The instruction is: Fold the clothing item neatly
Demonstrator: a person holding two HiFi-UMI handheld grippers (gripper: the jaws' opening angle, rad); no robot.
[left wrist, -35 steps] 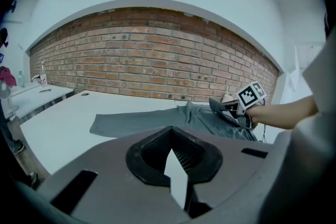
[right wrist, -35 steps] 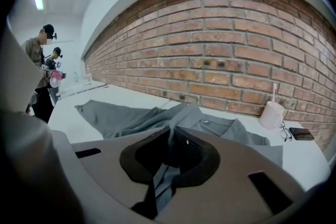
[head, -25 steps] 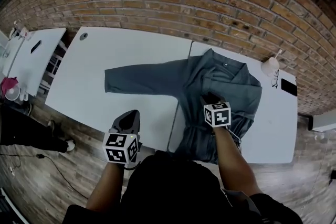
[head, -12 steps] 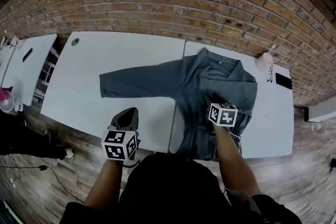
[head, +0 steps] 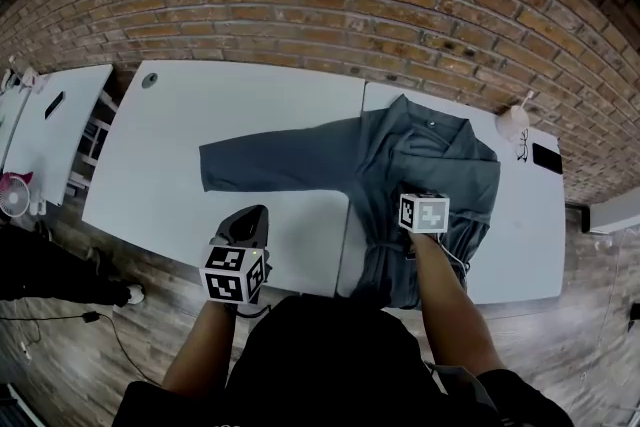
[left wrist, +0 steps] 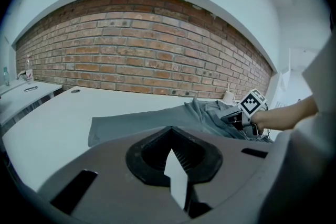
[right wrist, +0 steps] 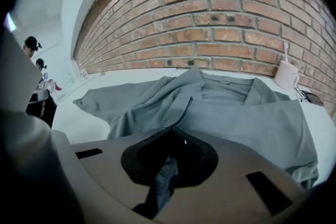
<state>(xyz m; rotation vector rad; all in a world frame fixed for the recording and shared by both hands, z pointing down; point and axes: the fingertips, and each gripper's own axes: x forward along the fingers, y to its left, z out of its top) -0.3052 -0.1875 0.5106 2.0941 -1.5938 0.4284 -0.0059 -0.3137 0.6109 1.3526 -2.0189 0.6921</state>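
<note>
I see two white tables pushed together, with a thin seam between them. A grey garment (head: 430,155) lies across both: its body is on the right table (head: 525,245), and one sleeve (head: 270,160) is stretched flat over the left table (head: 200,105). At the far right corner of the right table are a white mug (head: 513,123), glasses (head: 523,148) and a black phone (head: 547,158). A third white table (head: 45,135) stands apart at the left.

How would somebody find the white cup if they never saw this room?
Find the brick wall, then the white table under the grey shirt. Past the shirt's far right corner, near the wall, stands the cup. It is round and white with a thin stick poking up, unlike the flat black phone beside it.
</note>
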